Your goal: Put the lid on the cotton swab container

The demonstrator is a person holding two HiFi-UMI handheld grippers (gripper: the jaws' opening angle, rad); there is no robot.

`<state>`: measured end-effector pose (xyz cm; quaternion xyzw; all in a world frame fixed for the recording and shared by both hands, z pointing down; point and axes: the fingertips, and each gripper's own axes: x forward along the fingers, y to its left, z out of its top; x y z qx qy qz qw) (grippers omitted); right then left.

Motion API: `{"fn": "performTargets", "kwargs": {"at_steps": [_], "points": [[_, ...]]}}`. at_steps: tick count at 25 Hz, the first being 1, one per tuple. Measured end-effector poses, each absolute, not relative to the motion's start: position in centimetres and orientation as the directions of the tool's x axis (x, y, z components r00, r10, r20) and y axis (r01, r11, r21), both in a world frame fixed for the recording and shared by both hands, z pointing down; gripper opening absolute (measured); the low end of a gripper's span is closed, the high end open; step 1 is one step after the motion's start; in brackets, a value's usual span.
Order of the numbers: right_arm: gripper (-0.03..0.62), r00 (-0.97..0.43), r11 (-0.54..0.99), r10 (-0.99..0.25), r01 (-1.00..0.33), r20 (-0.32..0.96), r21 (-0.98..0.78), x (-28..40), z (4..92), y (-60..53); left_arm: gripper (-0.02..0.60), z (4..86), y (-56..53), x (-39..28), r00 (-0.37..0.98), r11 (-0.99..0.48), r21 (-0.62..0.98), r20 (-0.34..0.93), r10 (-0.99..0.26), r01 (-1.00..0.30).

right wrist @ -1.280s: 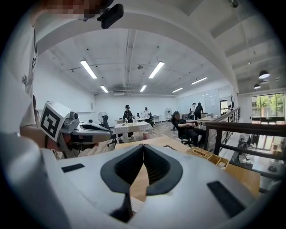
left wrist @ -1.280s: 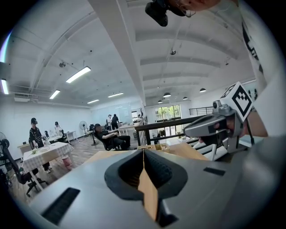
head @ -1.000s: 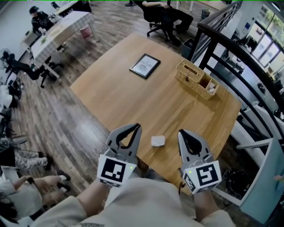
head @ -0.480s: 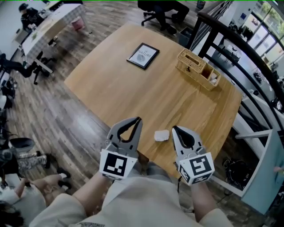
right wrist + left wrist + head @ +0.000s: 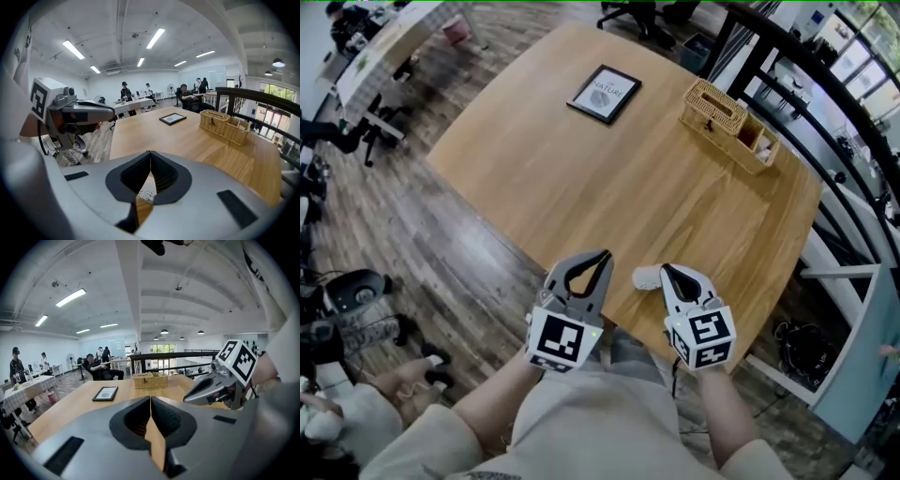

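Note:
The cotton swab container [image 5: 644, 277] is a small white box near the table's front edge. My right gripper [image 5: 666, 269] hovers just to its right with jaws shut on nothing, its tip overlapping the box's edge. In the right gripper view the jaws meet [image 5: 150, 152], and white swab heads [image 5: 146, 195] show below through the gap. My left gripper [image 5: 606, 252] is a little left of the box, also shut and empty, its jaws meeting [image 5: 150, 397]. I cannot pick out a separate lid in any view.
A framed picture [image 5: 604, 93] lies at the far side of the wooden table [image 5: 581, 178]. A wicker basket [image 5: 729, 125] stands at the far right, by a black railing [image 5: 806, 103]. People sit at desks beyond, over a wood floor [image 5: 441, 253].
Both grippers have drawn closer together. The right gripper has moved left until its tip overlaps the container. The head view has shifted, so the table sits higher in frame.

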<state>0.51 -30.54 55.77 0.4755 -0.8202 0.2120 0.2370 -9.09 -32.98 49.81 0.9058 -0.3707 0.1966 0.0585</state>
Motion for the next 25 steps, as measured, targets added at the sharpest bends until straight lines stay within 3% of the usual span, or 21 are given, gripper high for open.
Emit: {"fn": "performTargets", "kwargs": {"at_steps": [25], "points": [[0.026,-0.436,0.417,-0.522,-0.880,0.733,-0.226,0.6,65.1,-27.8,0.026,58.2,-30.3,-9.5,0.637,-0.749,0.032,0.551,-0.539,-0.661]]}}
